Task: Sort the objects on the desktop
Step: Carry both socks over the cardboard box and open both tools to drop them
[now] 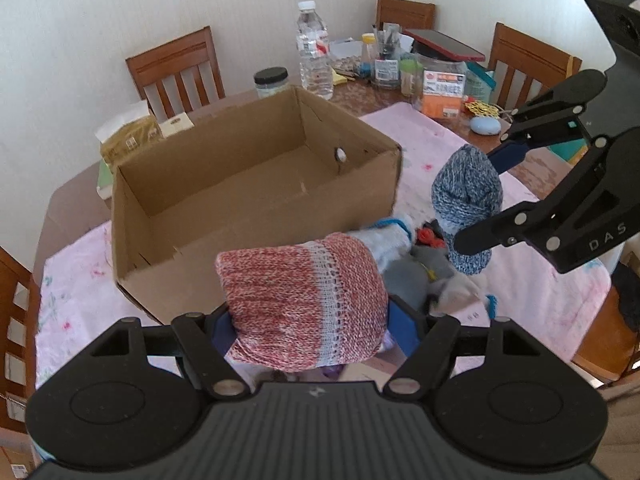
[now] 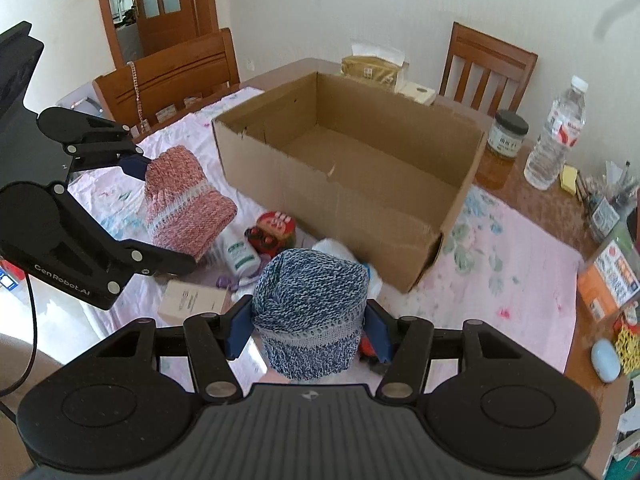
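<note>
Left tool (image 1: 312, 320) grips a red knit hat (image 1: 304, 304); right tool (image 2: 306, 330) grips a blue knit hat (image 2: 310, 312), cardboard box (image 2: 360, 184) ahead of both.

Both wrist views tilt down, close over table; share box (image 1: 256, 184) (image 2: 348, 176) (opposite corners seen).

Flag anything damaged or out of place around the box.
The cardboard box is worn: its near wall has torn, notched edges and a hole pierces one side wall. Its inside is bare. Nothing is spilled.
</note>
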